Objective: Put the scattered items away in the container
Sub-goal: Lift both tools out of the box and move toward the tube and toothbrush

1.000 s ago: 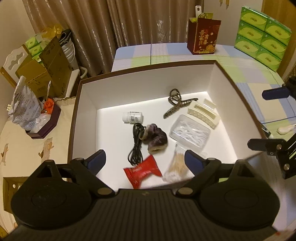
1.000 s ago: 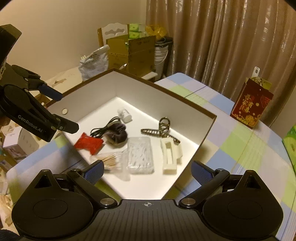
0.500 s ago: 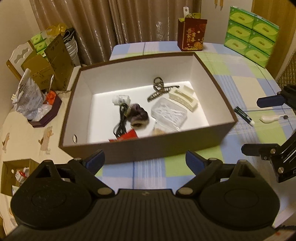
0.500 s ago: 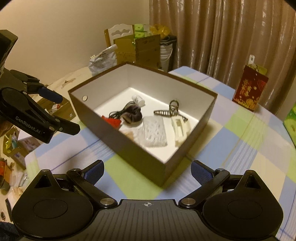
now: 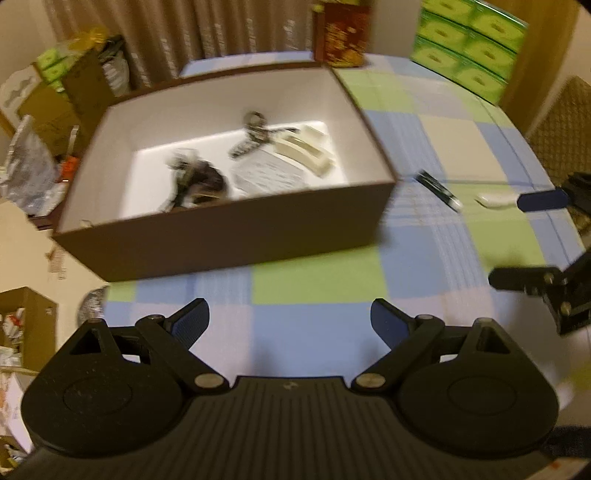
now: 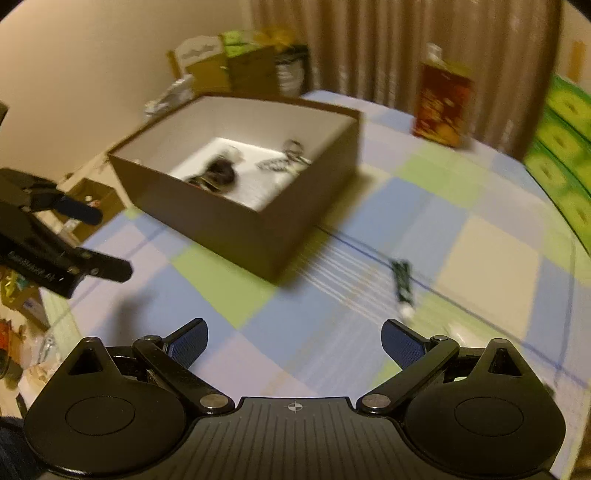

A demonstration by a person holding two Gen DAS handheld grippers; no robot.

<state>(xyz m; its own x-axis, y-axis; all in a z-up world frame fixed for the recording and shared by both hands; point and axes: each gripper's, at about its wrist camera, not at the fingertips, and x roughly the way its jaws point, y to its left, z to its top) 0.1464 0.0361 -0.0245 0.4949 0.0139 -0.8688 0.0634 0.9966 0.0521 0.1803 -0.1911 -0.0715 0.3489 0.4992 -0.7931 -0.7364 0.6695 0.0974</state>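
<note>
A brown box (image 5: 229,236) (image 6: 236,229) with a white inside stands on the checked tablecloth. Several small items lie in it, among them a dark scrunchie (image 5: 207,179), a patterned hair claw (image 5: 255,134) and a cream clip (image 5: 303,153). To its right on the cloth lie a dark pen-like stick (image 5: 437,190) (image 6: 402,284) and a small white object (image 5: 495,199). My left gripper (image 5: 291,321) hangs open and empty over the cloth in front of the box. Over the cloth beside the stick my right gripper (image 6: 293,336) is open and empty too.
A red paper bag (image 5: 341,35) (image 6: 441,107) stands behind the box. Green tissue packs (image 5: 469,44) are stacked at the table's far right. Cardboard boxes and bags (image 5: 51,107) crowd the left, off the table's edge.
Both grippers have pulled back from above the box's inside to over the cloth in front of it. The stick and the white object have come into view.
</note>
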